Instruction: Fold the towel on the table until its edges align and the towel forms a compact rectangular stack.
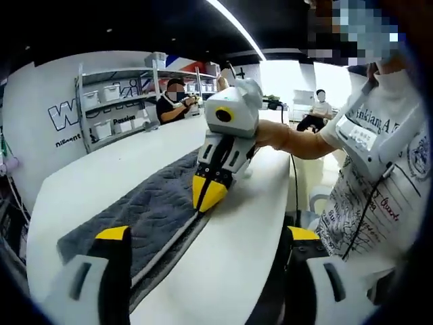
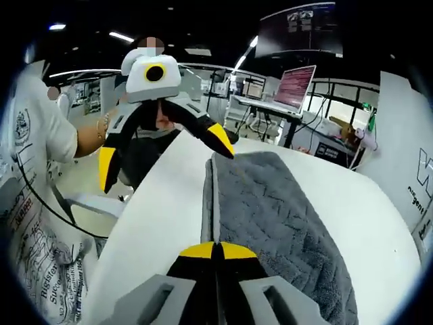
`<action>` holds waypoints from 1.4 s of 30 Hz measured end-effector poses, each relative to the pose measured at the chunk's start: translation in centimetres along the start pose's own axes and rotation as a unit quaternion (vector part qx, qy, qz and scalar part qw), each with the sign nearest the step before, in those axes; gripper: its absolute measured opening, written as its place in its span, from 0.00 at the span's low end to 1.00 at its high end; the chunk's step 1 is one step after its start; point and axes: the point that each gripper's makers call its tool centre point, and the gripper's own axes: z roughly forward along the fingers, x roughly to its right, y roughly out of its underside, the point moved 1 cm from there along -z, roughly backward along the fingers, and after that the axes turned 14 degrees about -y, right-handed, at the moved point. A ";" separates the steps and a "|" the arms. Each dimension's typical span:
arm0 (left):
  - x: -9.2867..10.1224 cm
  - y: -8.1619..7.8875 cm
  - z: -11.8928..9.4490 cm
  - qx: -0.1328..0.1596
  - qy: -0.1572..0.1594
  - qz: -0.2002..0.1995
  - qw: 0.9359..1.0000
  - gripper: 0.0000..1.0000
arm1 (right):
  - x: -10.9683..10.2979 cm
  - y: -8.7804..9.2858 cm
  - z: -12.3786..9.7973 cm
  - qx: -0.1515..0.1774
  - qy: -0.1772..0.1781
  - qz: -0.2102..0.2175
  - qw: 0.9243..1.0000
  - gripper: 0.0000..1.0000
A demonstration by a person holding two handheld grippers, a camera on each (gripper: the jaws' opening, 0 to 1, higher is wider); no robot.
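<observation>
Two grippers work a long grey towel (image 1: 155, 203) that lies in a strip along one long edge of the white table (image 1: 88, 176), already doubled lengthwise, it seems, with a paler band showing along the side nearest the table's edge. The right gripper (image 1: 208, 193) has its yellow-tipped jaws pressed together at the towel's near-edge border at one end of the strip; from its own view the tips (image 2: 216, 250) meet with no gap, and they appear to pinch the towel's hem, though the cloth between them is hard to make out. The left gripper (image 2: 166, 152) hangs above the opposite end with its jaws spread wide and holding nothing, off the table's edge rather than over the cloth. My worry is the uneven hold: if the right end is lifted or carried over while the left end is unpinned, the strip may drag, skew or slide off the table's edge, leaving edges misaligned.
</observation>
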 end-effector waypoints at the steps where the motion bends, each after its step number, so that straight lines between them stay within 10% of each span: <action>1: -0.1 0.0 0.0 0.000 -0.001 -0.001 1.000 0.97 | -0.2 0.0 0.0 -0.001 -0.004 0.000 1.000 0.00; 19: 0.0 0.4 0.1 -0.009 -0.004 0.003 1.000 0.97 | -1.4 0.3 0.3 0.012 -0.030 0.024 0.999 0.03; 23: 0.0 0.3 0.3 -0.007 -0.002 0.000 1.000 0.97 | -1.7 0.1 -0.6 0.030 -0.025 0.031 0.999 0.24; 35: -0.4 -0.1 1.3 -0.002 0.007 -0.001 1.000 0.97 | -1.1 2.3 -9.6 0.040 0.112 0.057 0.991 0.58; 42: -0.1 -0.3 1.8 -0.002 0.015 0.002 1.000 0.97 | -2.9 6.5 -15.6 0.015 0.159 0.072 0.985 0.45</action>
